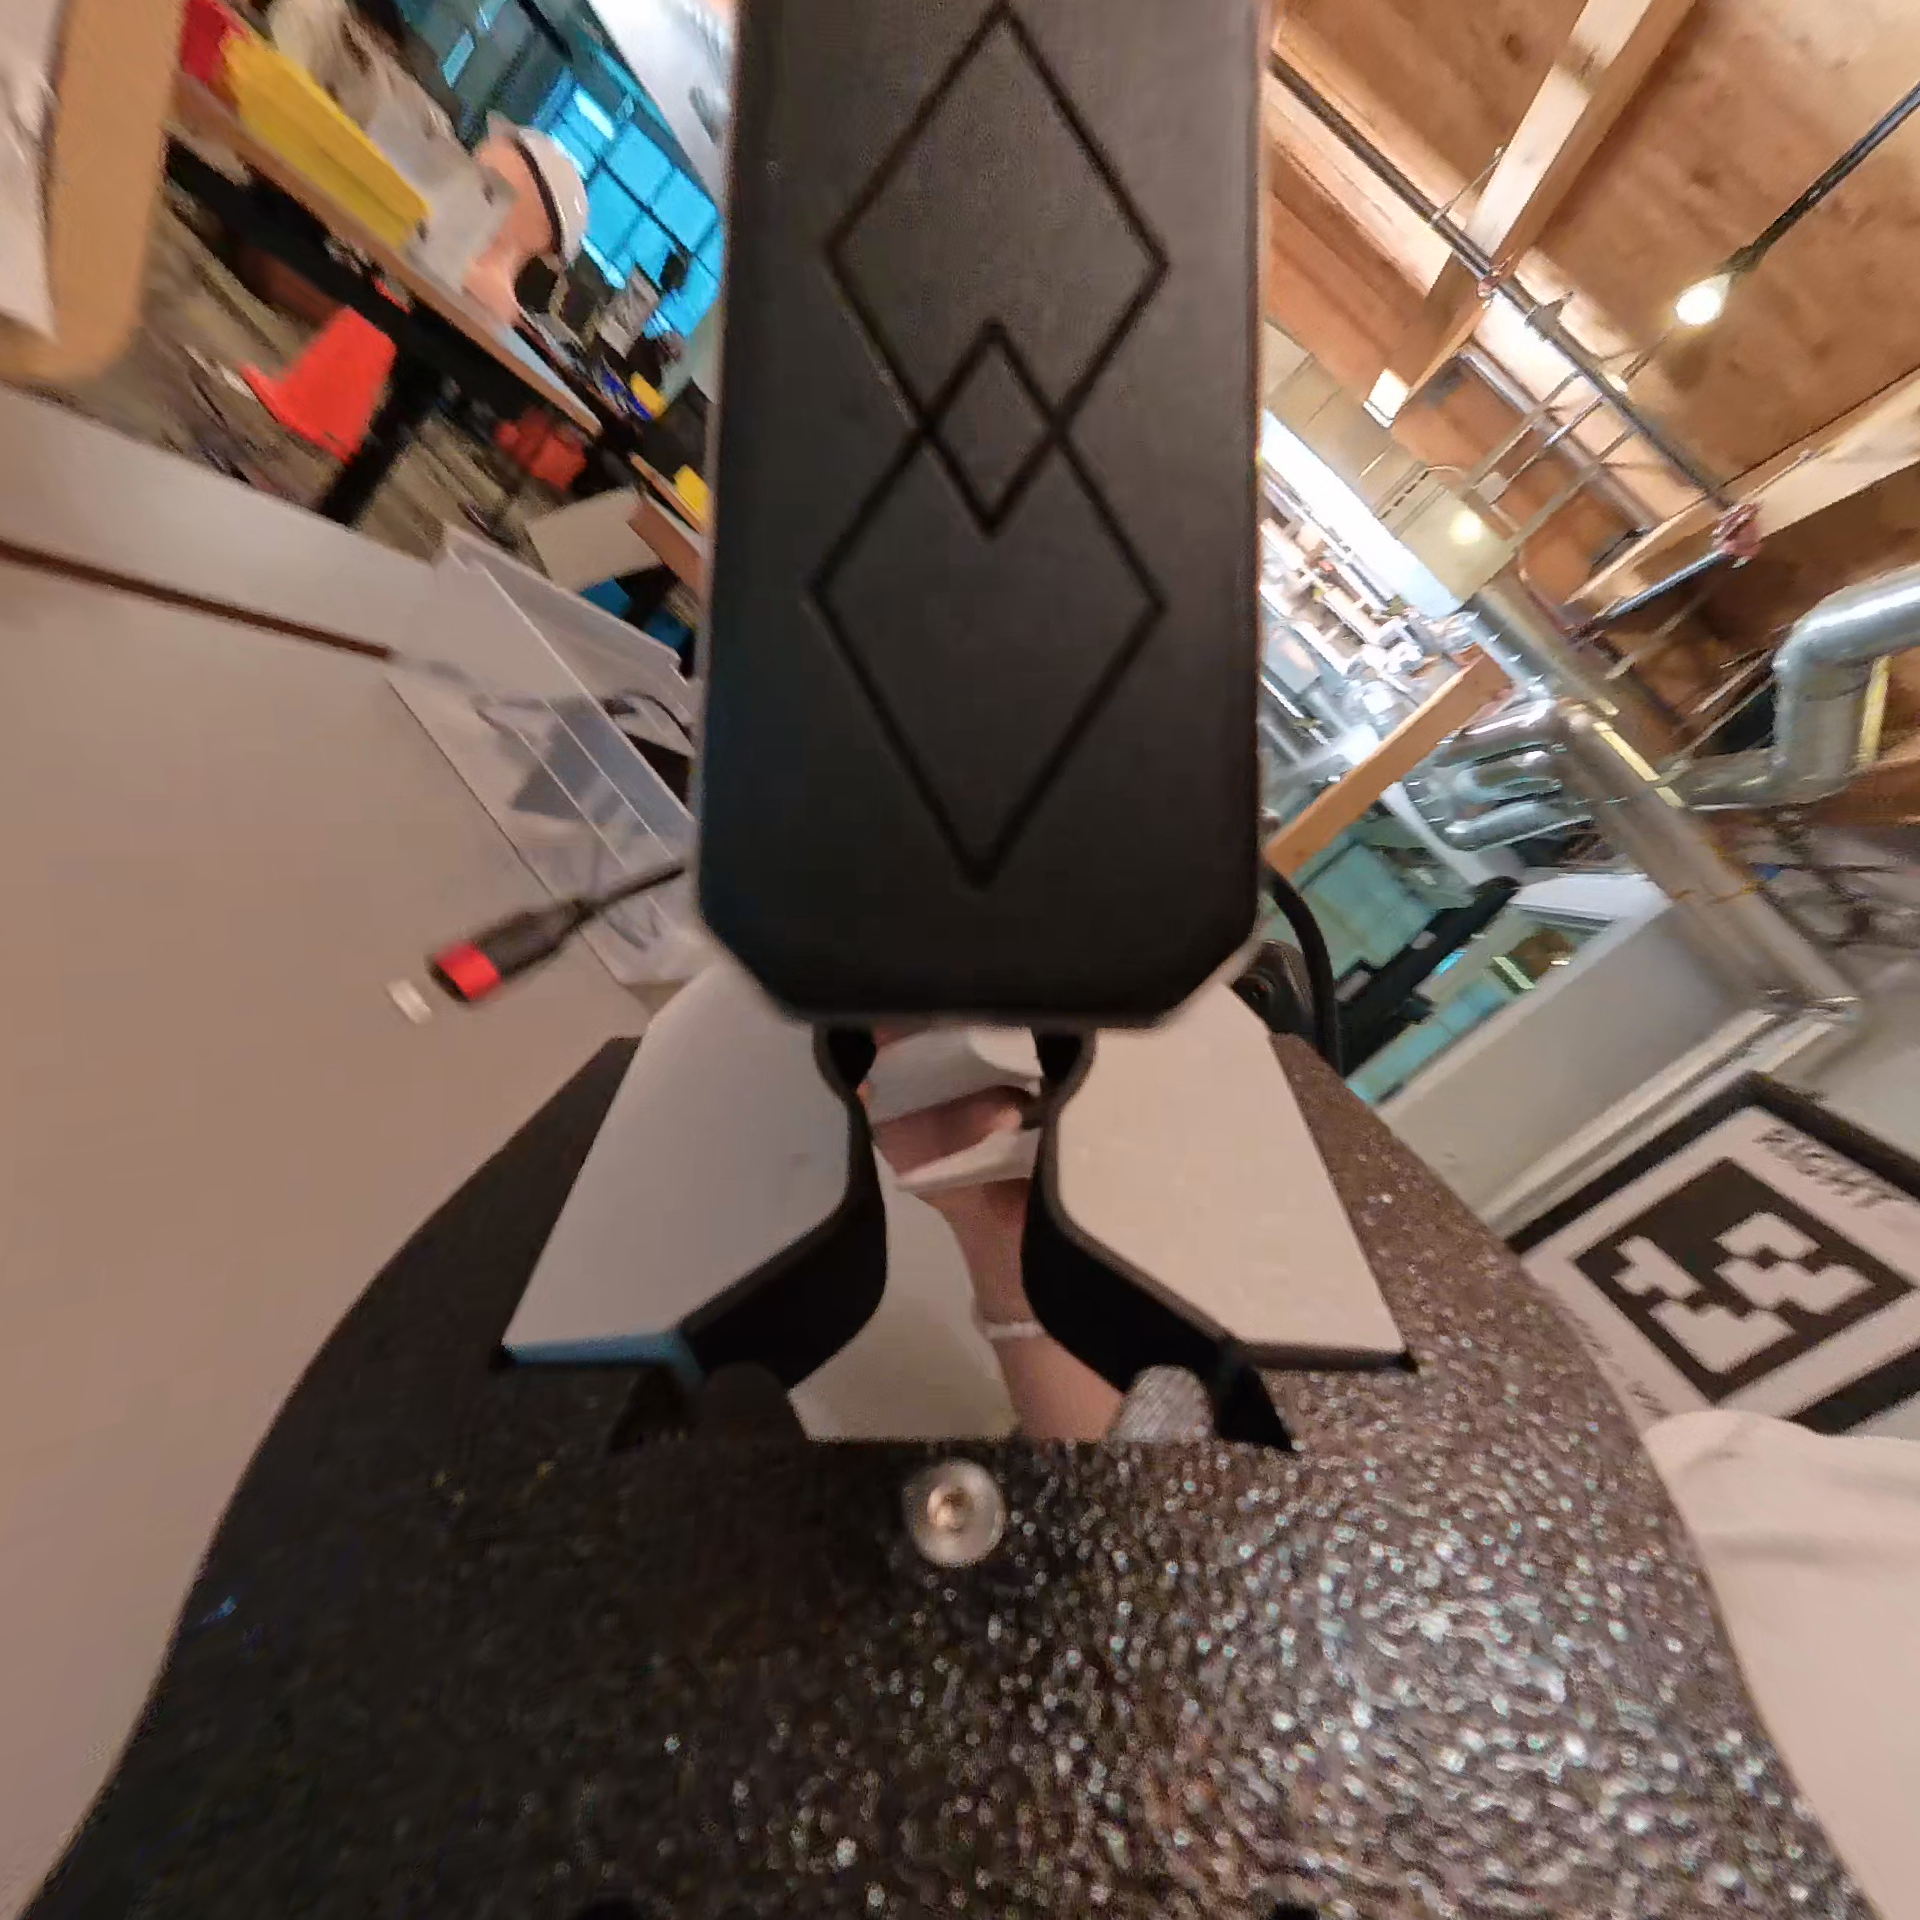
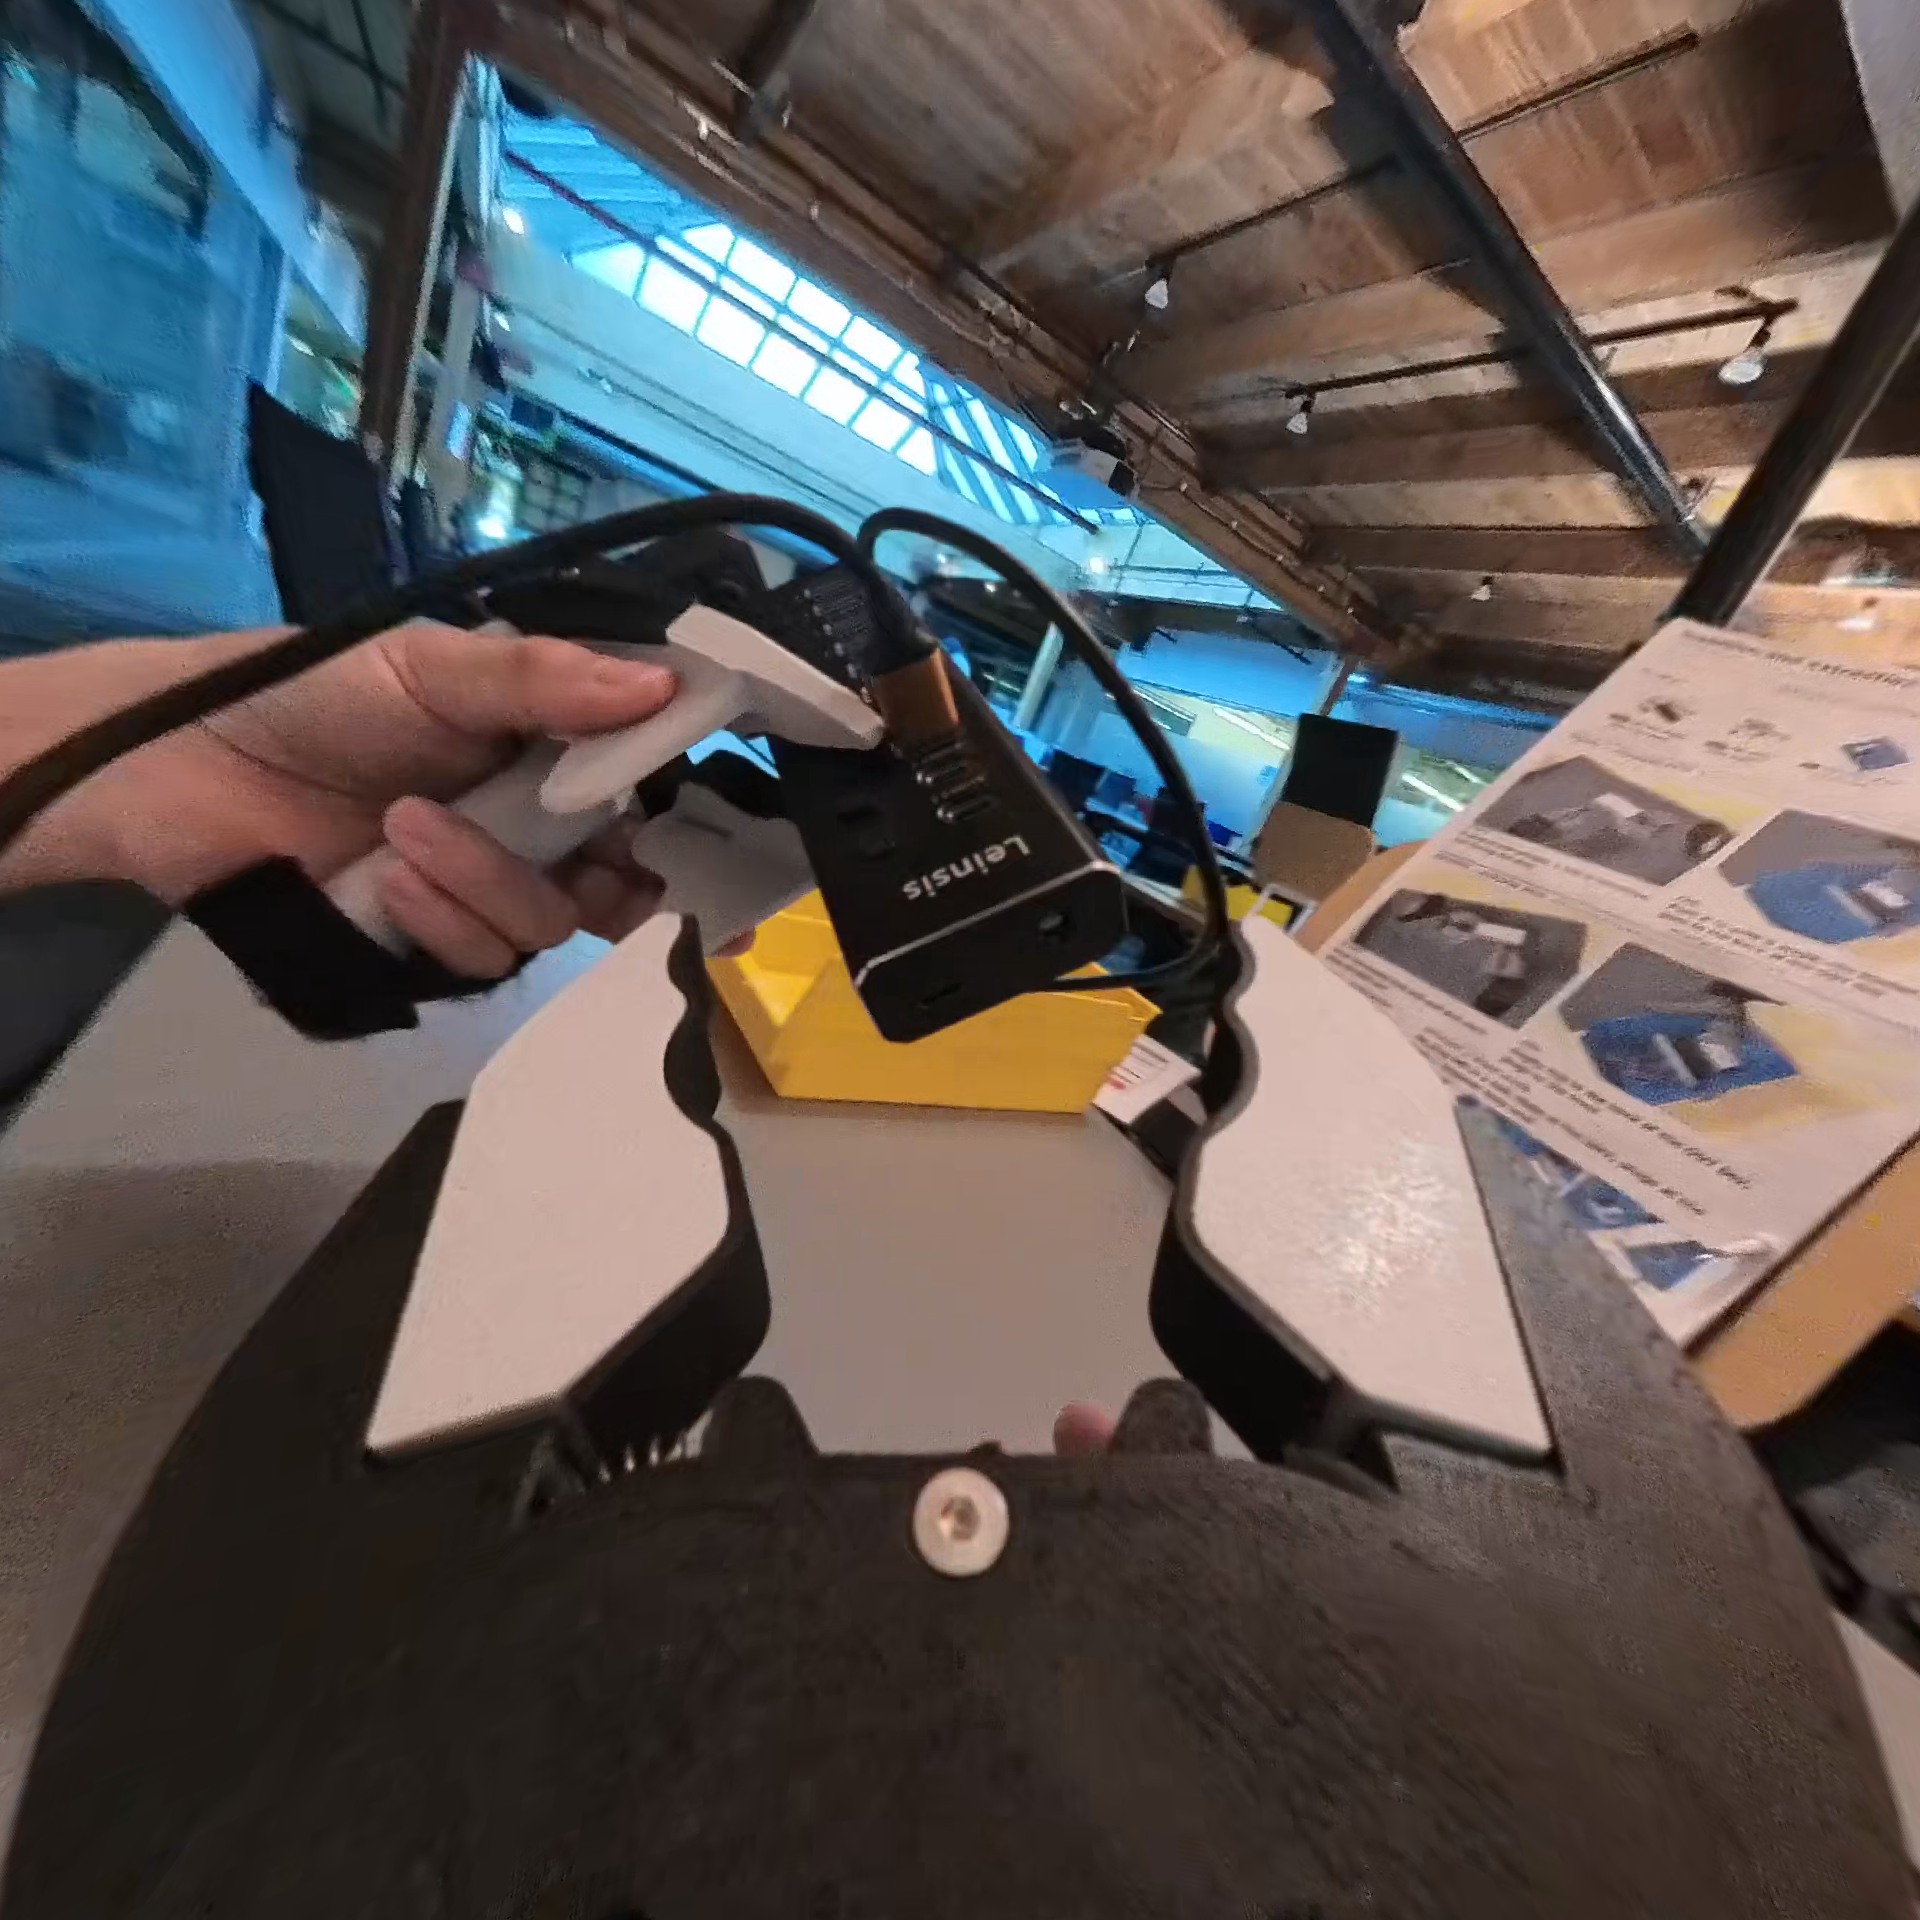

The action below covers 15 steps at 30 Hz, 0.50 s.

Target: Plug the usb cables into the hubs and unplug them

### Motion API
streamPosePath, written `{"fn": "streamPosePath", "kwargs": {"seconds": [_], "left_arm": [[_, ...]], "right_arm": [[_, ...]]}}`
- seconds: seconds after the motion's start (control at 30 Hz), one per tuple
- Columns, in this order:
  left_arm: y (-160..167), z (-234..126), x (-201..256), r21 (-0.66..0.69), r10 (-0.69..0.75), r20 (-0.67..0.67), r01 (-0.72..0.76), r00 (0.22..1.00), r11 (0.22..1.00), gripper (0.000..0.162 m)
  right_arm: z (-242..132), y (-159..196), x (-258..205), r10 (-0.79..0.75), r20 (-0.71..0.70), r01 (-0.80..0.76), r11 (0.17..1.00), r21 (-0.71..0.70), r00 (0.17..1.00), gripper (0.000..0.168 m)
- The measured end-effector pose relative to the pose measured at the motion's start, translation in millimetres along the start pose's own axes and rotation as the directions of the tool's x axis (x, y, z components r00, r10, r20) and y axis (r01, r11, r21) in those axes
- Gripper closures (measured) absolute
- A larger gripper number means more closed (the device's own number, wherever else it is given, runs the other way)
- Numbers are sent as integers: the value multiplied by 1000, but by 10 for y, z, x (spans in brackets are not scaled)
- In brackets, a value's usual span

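Yellow bin just behind hub; instruction sheet rt.

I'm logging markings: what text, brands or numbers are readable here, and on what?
I won't quote writing; it stands here:
black metal USB hub: white lettering on its face.
white instruction sheet with photos: printed lines, blurred.
black-and-white square marker: small edge print, blurred.
white label by yellow bin: too small.

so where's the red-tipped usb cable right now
In the left wrist view, the red-tipped usb cable lies loose on the grey table, left of the hub held in the left gripper.
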State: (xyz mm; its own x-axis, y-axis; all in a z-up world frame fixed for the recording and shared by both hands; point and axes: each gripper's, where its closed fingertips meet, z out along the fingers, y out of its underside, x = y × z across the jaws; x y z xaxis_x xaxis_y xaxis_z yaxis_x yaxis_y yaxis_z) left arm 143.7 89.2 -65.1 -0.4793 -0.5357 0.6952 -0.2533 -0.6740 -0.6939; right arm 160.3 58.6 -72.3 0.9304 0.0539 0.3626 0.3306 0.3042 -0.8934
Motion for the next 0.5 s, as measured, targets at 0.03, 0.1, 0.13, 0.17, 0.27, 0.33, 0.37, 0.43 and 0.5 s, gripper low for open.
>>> {"fn": "streamPosePath", "kwargs": {"seconds": [0.03, 0.1, 0.13, 0.17, 0.27, 0.33, 0.37, 0.43, 0.5], "left_arm": [[62, 18, -3, -20, -44, -21, 44, 999, 999, 135], [183, 43, 17, -64, -138, -72, 133, 988, 989, 135], [245, 57, 25, -89, -173, -85, 165, 981, 982, 135], [311, 74, 31, -117, -189, -90, 178, 978, 977, 135], [384, 114, 37, -129, -188, -86, 177, 978, 976, 135], [372, 108, 44, -132, -175, -89, 163, 980, 978, 135], [365, 103, 51, -136, -158, -91, 145, 983, 980, 135], [379, 90, 98, -164, -88, -111, 69, 990, 984, 135], [397, 60, 157, -214, 25, -136, -54, 990, 975, 128]], "right_arm": [[13, 17, -2, -46, -19, 46, 999, -17, 999, 75], [7, 41, -47, -87, -3, 87, 996, -24, 996, 78], [-2, 44, -54, -94, -2, 94, 995, -15, 996, 79], [-16, 29, -36, -105, -22, 106, 994, 7, 994, 79], [-20, 15, -133, -134, 22, 134, 991, 23, 991, 98], [-8, 10, -139, -144, 17, 144, 989, 15, 989, 99], [-4, 11, -138, -142, 20, 142, 990, 4, 990, 100], [-19, -17, -146, -146, 35, 146, 989, 3, 989, 100], [-49, -105, -168, -99, 86, 96, 995, 35, 991, 100]]}}
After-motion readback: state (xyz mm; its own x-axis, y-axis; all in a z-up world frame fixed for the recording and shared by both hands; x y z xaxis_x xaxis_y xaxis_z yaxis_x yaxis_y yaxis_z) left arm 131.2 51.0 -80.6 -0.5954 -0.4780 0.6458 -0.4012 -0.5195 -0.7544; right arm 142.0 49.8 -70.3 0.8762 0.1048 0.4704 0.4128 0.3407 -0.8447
